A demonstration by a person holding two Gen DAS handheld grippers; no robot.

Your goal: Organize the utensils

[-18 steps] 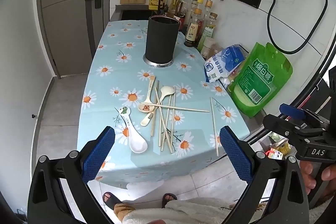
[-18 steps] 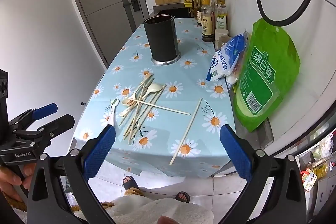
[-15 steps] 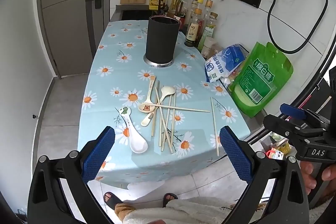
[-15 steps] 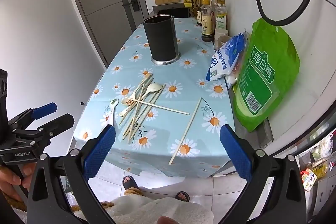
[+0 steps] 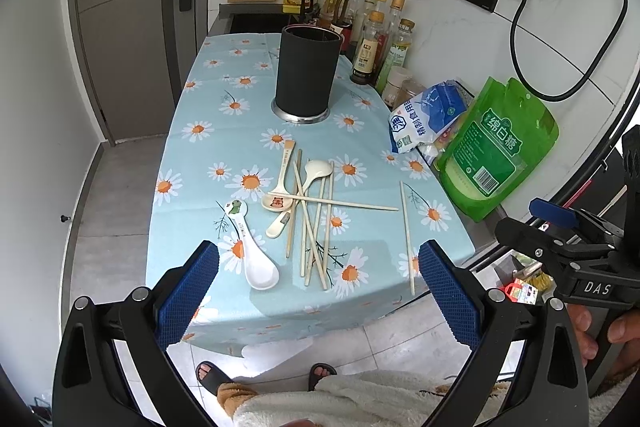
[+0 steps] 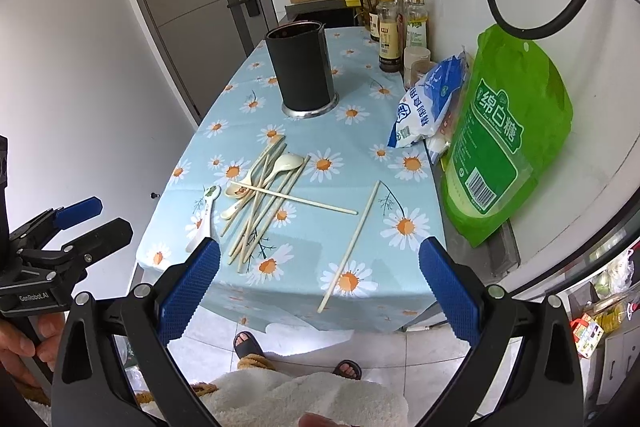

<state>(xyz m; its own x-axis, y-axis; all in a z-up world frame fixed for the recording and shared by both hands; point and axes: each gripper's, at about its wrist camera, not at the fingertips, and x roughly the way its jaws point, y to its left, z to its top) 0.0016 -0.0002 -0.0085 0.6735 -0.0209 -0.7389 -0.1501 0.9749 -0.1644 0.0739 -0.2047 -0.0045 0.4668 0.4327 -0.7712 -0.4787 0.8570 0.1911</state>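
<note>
Both wrist views, taken from the near edge of the bench (image 5: 188,155) under its pale blue daisy-print cloth. My left gripper (image 5: 318,297) and my right gripper (image 6: 319,297) hang off that edge, angled downward. Each has its blue-padded fingers (image 5: 188,293) spread fully apart with nothing between them.

In the left wrist view, the tall black cylindrical utensil holder (image 5: 307,71) on its silver base stands upright at 12 o'clock of the scattered utensils, well apart from them. The loose bundle of pale wooden chopsticks (image 5: 310,227) lies near bench centre, with one stick laid crosswise over the rest. A white ceramic spoon with a green frog print (image 5: 252,251) lies at 9 o'clock of the bundle, bowl toward me. A cream spoon with a bear print (image 5: 280,187) and a plain cream ladle-shaped spoon (image 5: 308,179) lie among the sticks. One single pale chopstick (image 5: 407,235) lies apart at 3 o'clock of the bundle, its near end close to the bench edge.

At 2 o'clock, against the tiled wall, I see a green sugar bag (image 5: 496,147), a blue and white salt bag (image 5: 424,115) and a row of sauce bottles (image 5: 376,39). Below the bench edge, a person's sandalled feet (image 6: 296,355) stand on the grey floor tiles.
</note>
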